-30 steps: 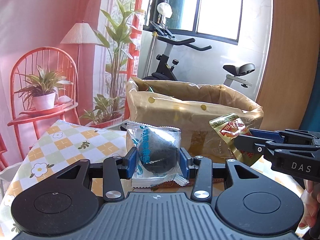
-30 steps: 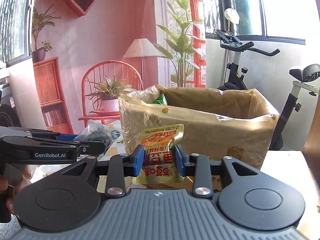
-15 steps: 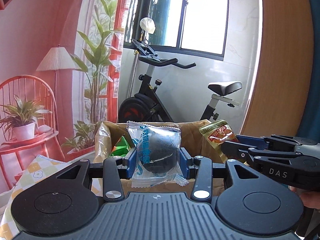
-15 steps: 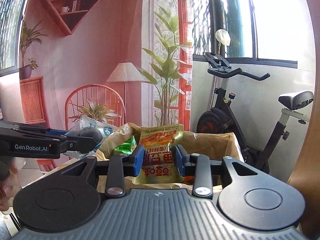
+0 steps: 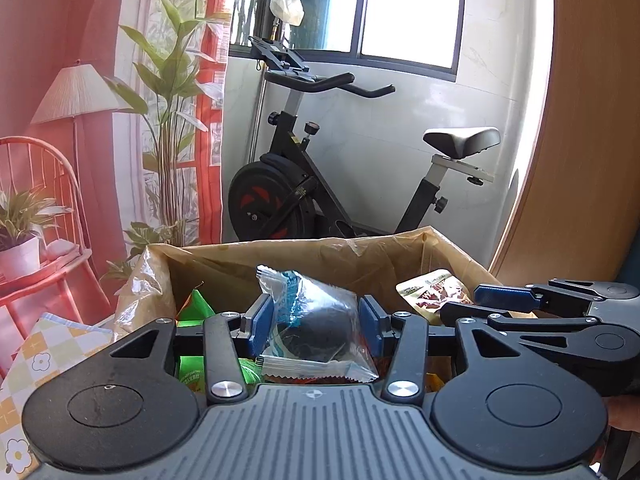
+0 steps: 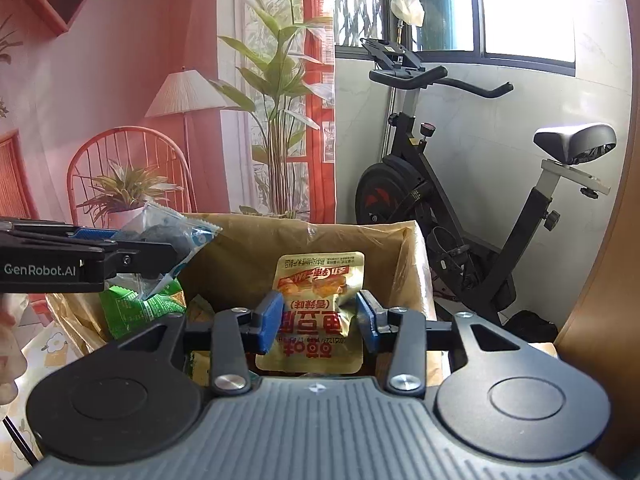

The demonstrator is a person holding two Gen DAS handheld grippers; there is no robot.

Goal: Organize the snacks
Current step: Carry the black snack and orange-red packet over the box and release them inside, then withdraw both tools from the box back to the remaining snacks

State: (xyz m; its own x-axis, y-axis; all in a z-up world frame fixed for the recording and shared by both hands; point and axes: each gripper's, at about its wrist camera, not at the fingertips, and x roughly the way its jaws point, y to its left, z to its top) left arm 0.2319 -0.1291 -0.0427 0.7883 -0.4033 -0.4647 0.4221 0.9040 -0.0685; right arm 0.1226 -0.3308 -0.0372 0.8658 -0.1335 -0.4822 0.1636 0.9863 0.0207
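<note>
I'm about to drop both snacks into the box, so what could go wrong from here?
1. The left gripper and right gripper hang side by side over the cardboard box; lowering together, they might bump.
2. The gold packet hangs near the box's right wall, so it could catch the rim or fall outside.
3. The clear packet may land on the green packet already inside and slide.

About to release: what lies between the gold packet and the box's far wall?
Nothing: in the right wrist view, bare air separates the gold packet, held in the right gripper, from the box's far wall.
</note>
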